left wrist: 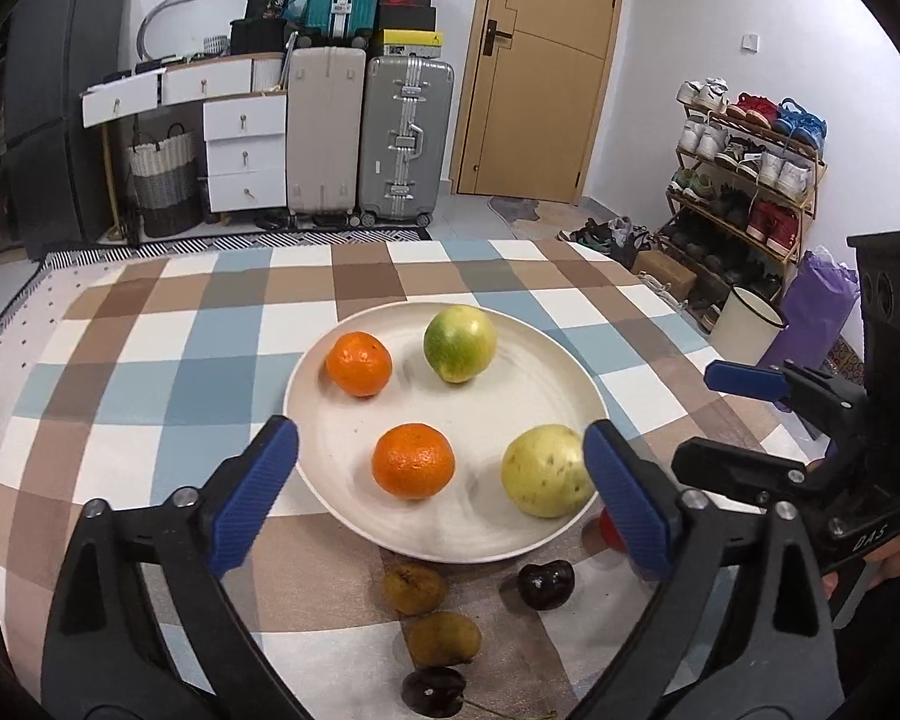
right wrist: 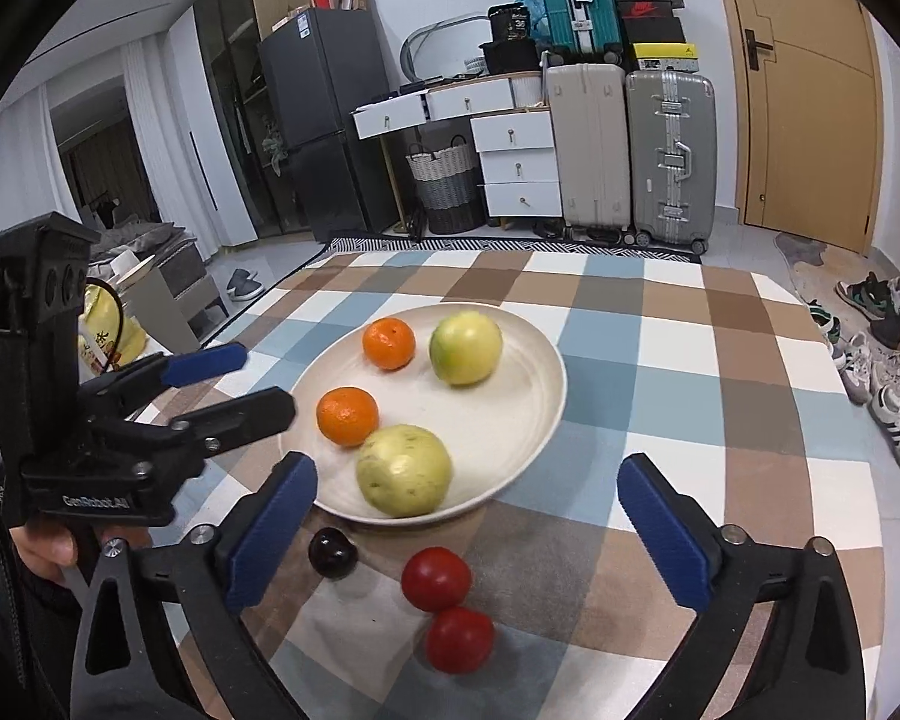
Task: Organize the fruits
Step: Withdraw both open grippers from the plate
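Plums (left wrist: 546, 584) and kiwis (left wrist: 414, 587) outside plate (left wrist: 330, 420)

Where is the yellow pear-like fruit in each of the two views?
Left wrist view: the yellow fruit lies at the plate's near right edge, beside the right finger.
Right wrist view: the yellow fruit lies at the plate's near edge, centre-left.
Shared landmark: the near orange, left of it.

Lived-in home room: suitcases (left wrist: 366, 138) stacked far against wall, white drawers (left wrist: 243, 150) beside, shoe rack (left wrist: 750, 162) right, fridge (right wrist: 324, 120) far left, checked tablecloth (left wrist: 150, 360) near.
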Demonstrator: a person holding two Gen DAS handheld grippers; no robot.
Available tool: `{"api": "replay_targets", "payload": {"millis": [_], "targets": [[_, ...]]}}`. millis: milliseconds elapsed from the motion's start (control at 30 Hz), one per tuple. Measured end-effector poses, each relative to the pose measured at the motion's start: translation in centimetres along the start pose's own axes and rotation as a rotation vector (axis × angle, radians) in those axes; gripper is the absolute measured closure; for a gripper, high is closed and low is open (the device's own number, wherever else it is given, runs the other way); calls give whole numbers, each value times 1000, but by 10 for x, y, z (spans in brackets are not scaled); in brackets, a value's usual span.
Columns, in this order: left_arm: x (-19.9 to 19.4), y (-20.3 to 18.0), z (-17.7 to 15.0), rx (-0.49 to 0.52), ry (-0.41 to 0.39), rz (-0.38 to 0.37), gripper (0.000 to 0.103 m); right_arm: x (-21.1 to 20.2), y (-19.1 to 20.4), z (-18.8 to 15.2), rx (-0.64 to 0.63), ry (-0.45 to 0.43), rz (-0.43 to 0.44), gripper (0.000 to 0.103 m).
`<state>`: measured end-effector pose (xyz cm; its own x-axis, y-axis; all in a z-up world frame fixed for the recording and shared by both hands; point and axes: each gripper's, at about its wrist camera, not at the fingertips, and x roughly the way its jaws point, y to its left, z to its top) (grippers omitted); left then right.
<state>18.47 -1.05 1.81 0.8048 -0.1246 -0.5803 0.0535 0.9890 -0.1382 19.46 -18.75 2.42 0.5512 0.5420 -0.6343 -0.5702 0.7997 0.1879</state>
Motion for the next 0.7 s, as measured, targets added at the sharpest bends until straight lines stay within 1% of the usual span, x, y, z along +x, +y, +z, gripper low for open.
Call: {"api": "replay_targets", "payload": {"millis": [100, 267, 400, 500, 700], "targets": [[-5, 0, 0, 0, -14, -2, 1, 0, -6, -5, 9, 12, -2, 1], [-11, 2, -7, 16, 6, 17, 1, 0, -11, -15, 3, 31, -6, 1], [-17, 3, -16, 24, 17, 6, 1, 1, -13, -25, 10, 65, 2, 1], [-22, 3, -25, 35, 22, 13, 1, 2, -14, -31, 15, 88, 7, 1], [-22, 6, -42, 35, 63, 5, 1, 1, -17, -38, 33, 119, 37, 1]]}}
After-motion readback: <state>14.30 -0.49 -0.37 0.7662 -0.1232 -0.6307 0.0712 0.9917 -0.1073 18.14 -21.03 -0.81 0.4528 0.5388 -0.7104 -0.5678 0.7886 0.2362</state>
